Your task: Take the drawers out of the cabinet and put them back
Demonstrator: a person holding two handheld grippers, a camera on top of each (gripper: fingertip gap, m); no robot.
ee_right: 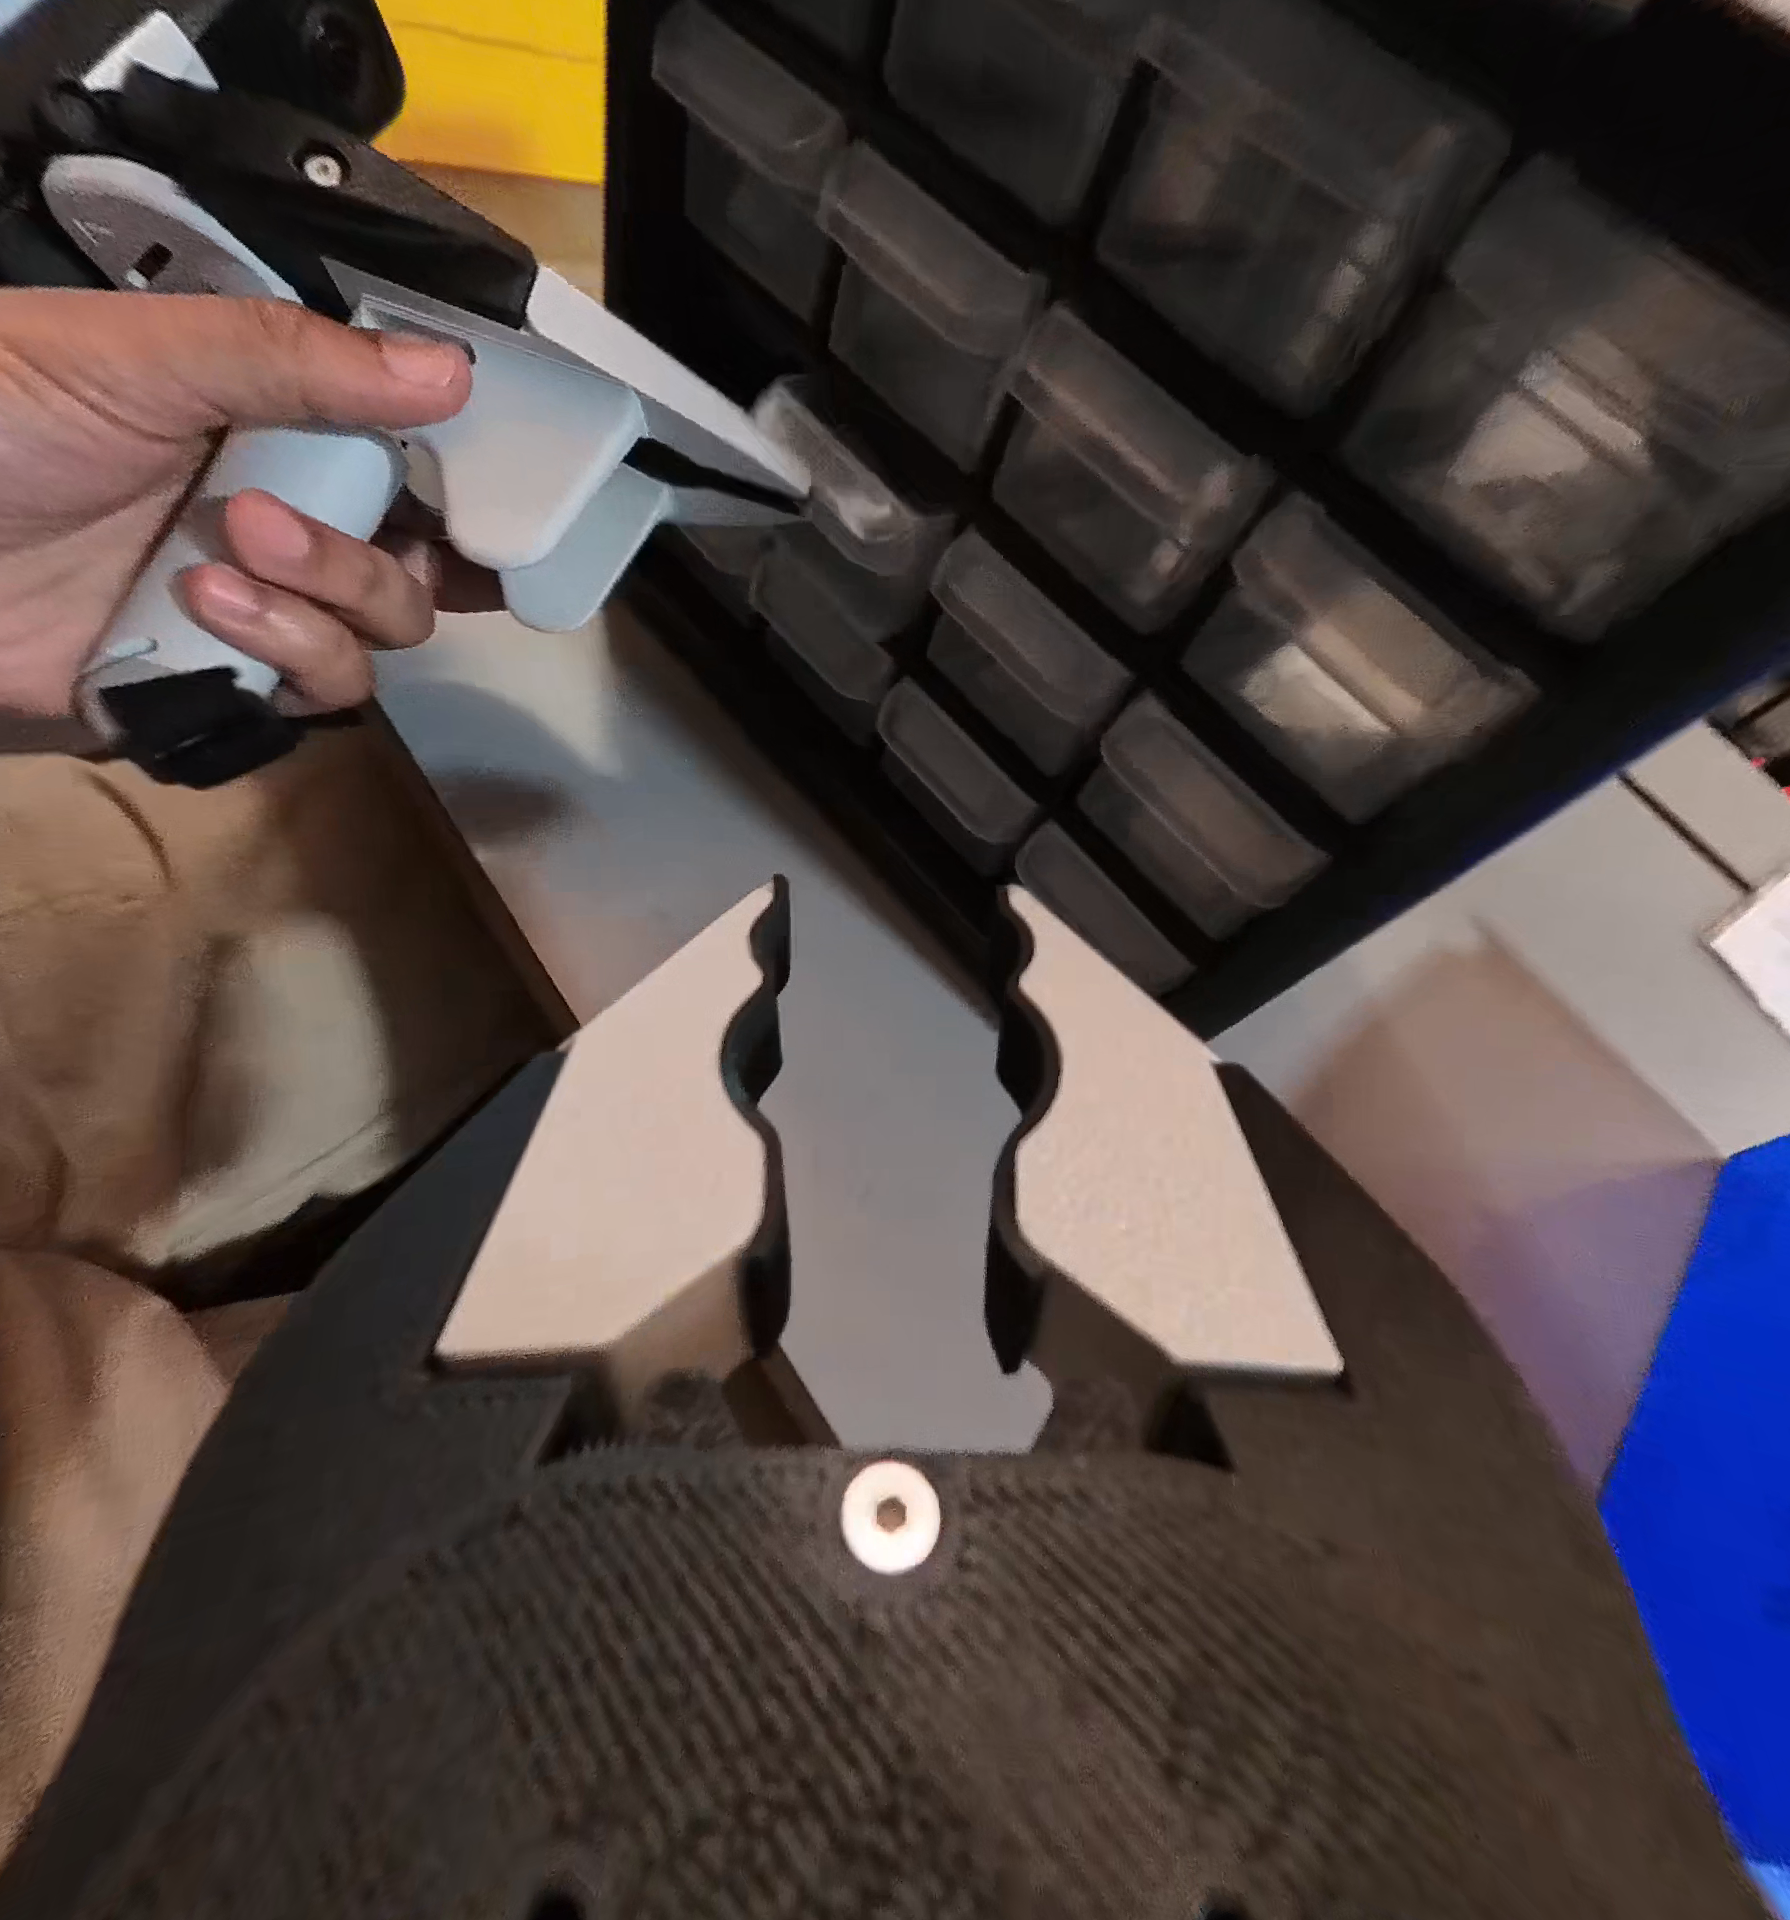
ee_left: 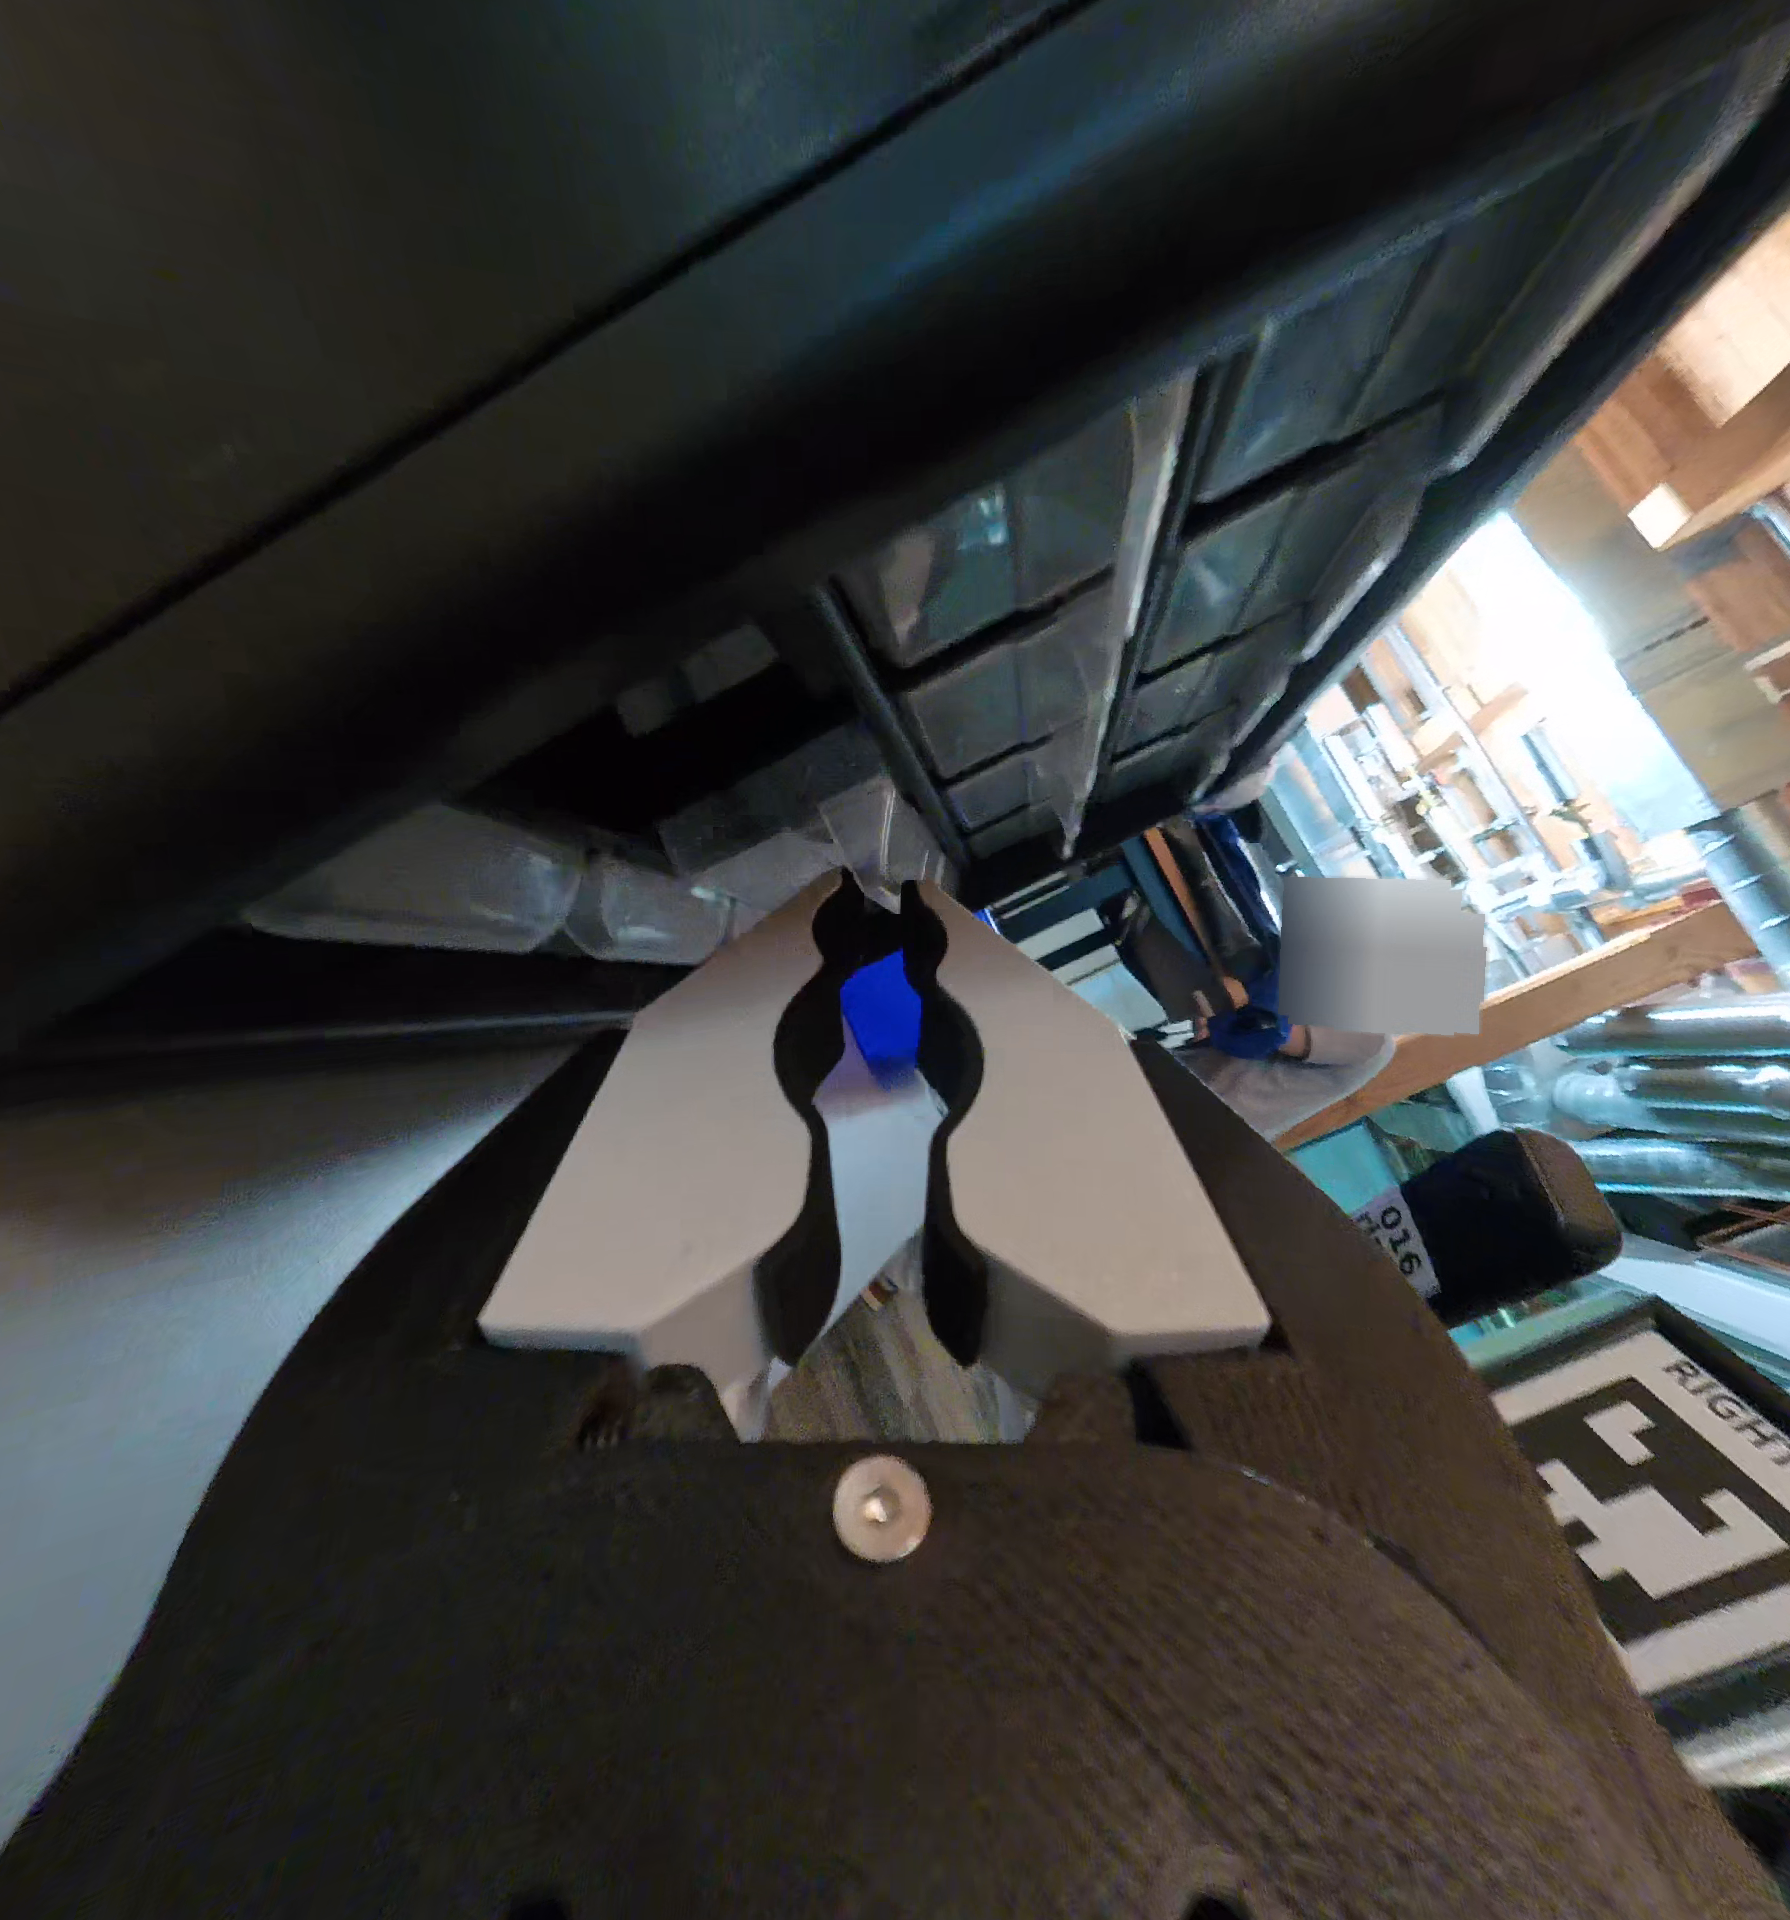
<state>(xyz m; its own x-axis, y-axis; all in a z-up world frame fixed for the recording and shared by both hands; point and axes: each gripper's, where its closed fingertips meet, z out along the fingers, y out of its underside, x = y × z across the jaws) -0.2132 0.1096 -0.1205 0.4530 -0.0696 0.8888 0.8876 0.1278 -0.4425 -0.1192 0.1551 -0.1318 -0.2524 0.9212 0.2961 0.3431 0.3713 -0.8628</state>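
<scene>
Left gripper is pinching a clear drawer in the black cabinet; right gripper is hovering parted, empty, at six o'clock over the grey table

grey tabletop, wooden beams, silver ducts, bright daylight

Left gripper, right gripper: grey wavy-edged fingers mounted on black ribbed bodies (one silver screw each).
</scene>
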